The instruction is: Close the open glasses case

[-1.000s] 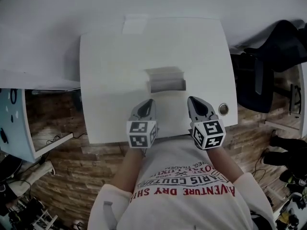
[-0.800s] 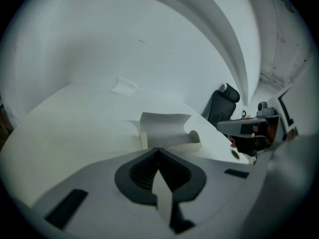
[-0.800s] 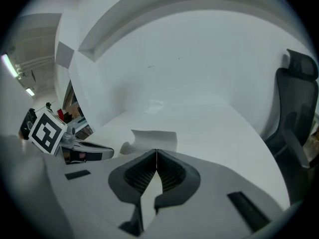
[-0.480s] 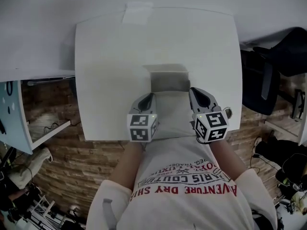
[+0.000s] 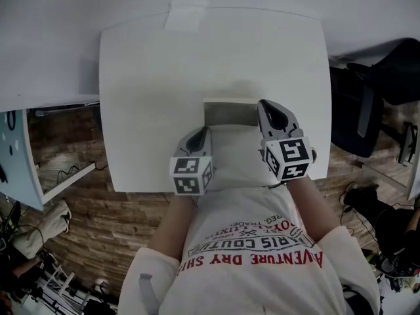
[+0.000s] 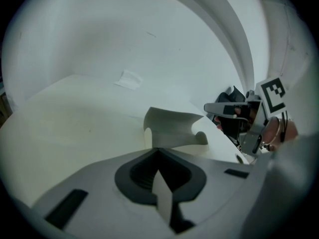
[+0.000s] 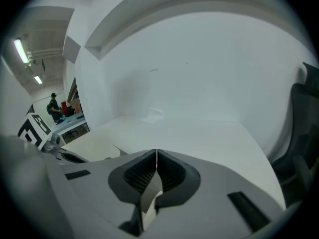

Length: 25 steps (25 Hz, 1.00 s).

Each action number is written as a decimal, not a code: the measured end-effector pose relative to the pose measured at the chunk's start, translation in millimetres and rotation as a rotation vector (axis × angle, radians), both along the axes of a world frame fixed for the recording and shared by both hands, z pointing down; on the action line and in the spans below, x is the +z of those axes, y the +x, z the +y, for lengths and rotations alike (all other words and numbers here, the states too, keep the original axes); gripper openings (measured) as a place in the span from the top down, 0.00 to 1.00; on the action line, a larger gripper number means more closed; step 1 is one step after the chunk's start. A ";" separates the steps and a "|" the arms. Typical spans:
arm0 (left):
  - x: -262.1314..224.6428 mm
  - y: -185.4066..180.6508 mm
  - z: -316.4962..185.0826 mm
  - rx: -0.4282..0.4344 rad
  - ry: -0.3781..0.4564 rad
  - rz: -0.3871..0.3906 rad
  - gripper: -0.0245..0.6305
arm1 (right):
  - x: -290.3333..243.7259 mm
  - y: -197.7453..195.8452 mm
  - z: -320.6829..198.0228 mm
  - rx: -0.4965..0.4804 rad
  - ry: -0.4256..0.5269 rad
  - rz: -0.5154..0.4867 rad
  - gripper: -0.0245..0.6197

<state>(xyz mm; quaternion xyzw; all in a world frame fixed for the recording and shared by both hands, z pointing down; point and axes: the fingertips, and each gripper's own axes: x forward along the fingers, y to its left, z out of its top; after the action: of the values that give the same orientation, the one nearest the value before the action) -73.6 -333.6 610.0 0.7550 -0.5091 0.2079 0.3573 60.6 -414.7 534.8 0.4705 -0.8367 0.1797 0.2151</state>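
The open glasses case (image 5: 230,113) stands near the middle of the white table (image 5: 151,77), its lid upright and its grey inside facing me. In the left gripper view the pale case (image 6: 169,128) is just beyond the jaws. My left gripper (image 5: 203,132) is shut, with nothing held, at the case's front left. My right gripper (image 5: 266,104) is shut and empty too. It sits by the lid's right end; I cannot tell if it touches. The right gripper (image 6: 225,108) also shows in the left gripper view, past the case.
A pale paper patch (image 5: 187,15) lies at the table's far edge. A black chair (image 5: 377,90) stands right of the table, over brown wooden flooring (image 5: 72,163). A small round hole (image 6: 240,158) marks the tabletop near its front right corner.
My right gripper has moved forward to the lid's right end. The left gripper has stayed in front of the case. The head view has shifted, so the table sits lower in frame.
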 end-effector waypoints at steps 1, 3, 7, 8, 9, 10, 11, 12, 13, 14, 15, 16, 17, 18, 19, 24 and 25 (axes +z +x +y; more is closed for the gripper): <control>0.0 0.0 -0.1 -0.002 0.000 -0.002 0.96 | 2.4 -1.2 -1.8 -0.002 -0.002 0.007 0.94; -0.1 0.7 -0.2 -0.003 0.001 -0.008 0.96 | 8.5 -2.2 -3.8 -0.002 -0.020 0.012 0.94; 0.0 -0.8 0.2 -0.008 0.004 -0.009 0.96 | 15.6 -3.9 -3.4 0.014 -0.053 -0.011 0.94; -0.4 -0.7 0.3 -0.010 0.006 -0.009 0.96 | 15.4 -3.4 -2.8 0.018 -0.054 -0.016 0.94; -0.7 -0.3 0.3 -0.011 0.009 -0.011 0.96 | 15.0 -2.9 -2.0 0.021 -0.053 -0.021 0.94; -0.8 0.0 0.3 -0.011 0.012 -0.014 0.96 | 14.6 -2.5 -1.1 0.024 -0.053 -0.024 0.94; -0.9 0.2 0.1 -0.010 0.015 -0.017 0.96 | 14.5 -2.3 0.3 0.027 -0.052 -0.026 0.94; -0.9 0.2 -0.1 -0.010 0.017 -0.019 0.96 | 14.4 -2.2 2.1 0.029 -0.052 -0.027 0.94; -0.8 0.3 -0.2 -0.010 0.018 -0.020 0.96 | 14.6 -2.1 4.5 0.030 -0.052 -0.027 0.94; -0.7 0.3 -0.2 -0.012 0.018 -0.019 0.96 | 14.9 -1.9 7.3 0.031 -0.052 -0.025 0.94; -0.6 0.3 -0.1 -0.013 0.019 -0.017 0.96 | 15.2 -1.7 10.2 0.031 -0.053 -0.024 0.94; -0.5 0.0 -0.2 -0.014 0.020 -0.015 0.96 | 15.7 -1.7 12.7 0.031 -0.054 -0.023 0.94; -0.4 -0.5 -0.6 -0.013 0.022 -0.014 0.96 | 16.1 -2.0 15.0 0.033 -0.055 -0.024 0.94; -0.2 -1.4 -1.1 -0.011 0.024 -0.012 0.96 | 16.6 -2.7 16.9 0.036 -0.056 -0.026 0.94; 0.2 -2.7 -1.6 -0.009 0.025 -0.011 0.96 | 17.3 -3.7 18.9 0.040 -0.058 -0.026 0.94; 1.1 -6.5 -1.9 0.007 0.033 -0.010 0.96 | 22.1 -7.2 33.0 0.062 -0.062 -0.003 0.94; 0.9 -5.9 -1.8 0.013 0.037 -0.013 0.96 | 23.3 -6.7 36.1 0.066 -0.060 0.007 0.94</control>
<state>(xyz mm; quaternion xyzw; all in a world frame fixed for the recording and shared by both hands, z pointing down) -79.5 -335.3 610.9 0.7633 -0.5102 0.2058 0.3386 53.8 -378.7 558.1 0.4919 -0.8142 0.2099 0.2260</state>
